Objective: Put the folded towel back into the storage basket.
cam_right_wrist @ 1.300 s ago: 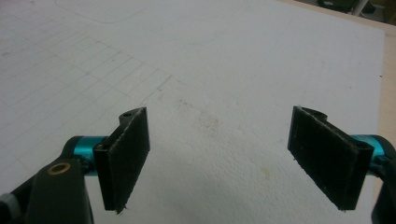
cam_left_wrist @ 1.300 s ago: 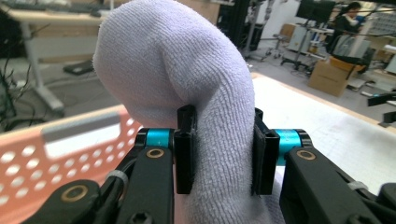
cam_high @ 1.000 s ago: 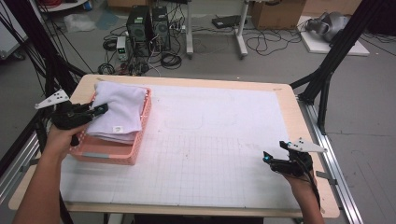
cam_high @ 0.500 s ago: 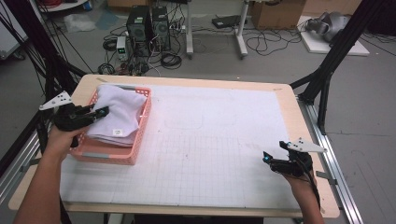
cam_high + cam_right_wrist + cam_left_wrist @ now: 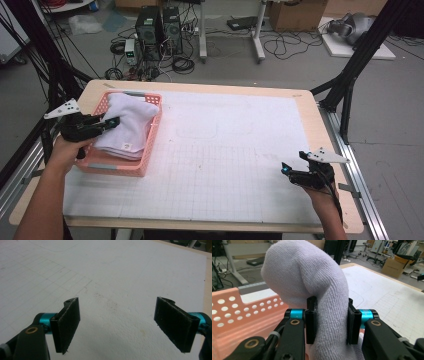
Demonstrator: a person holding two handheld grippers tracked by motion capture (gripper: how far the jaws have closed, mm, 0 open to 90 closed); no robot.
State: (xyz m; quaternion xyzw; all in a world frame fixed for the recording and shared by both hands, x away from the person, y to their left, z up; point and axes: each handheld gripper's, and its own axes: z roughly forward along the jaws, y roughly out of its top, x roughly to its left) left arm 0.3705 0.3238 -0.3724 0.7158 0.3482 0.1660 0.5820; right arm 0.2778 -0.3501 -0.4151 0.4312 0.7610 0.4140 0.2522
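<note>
One white towel [image 5: 127, 125] is clamped in the left gripper [image 5: 111, 123] over the pink basket [image 5: 120, 167] at the frame's left, not yet released, while the right gripper [image 5: 286, 169] waits wide apart and empty at lower right.

Lab: computer towers [image 5: 160, 27] on grey floor, tangled cables [image 5: 280, 47], cardboard boxes [image 5: 295, 15], gridded table [image 5: 225, 165].

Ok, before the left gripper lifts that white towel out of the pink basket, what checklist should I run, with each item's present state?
1. Left gripper clamped on the folded white terry towel: ok.
2. Only the top towel pinched, not the stack beneath: cannot tell.
3. Pink perforated plastic basket flat on the table: ok.
4. White gridded mat bare beside the basket for laying the towel: ok.
5. Right gripper open, holding nothing: ok.
</note>
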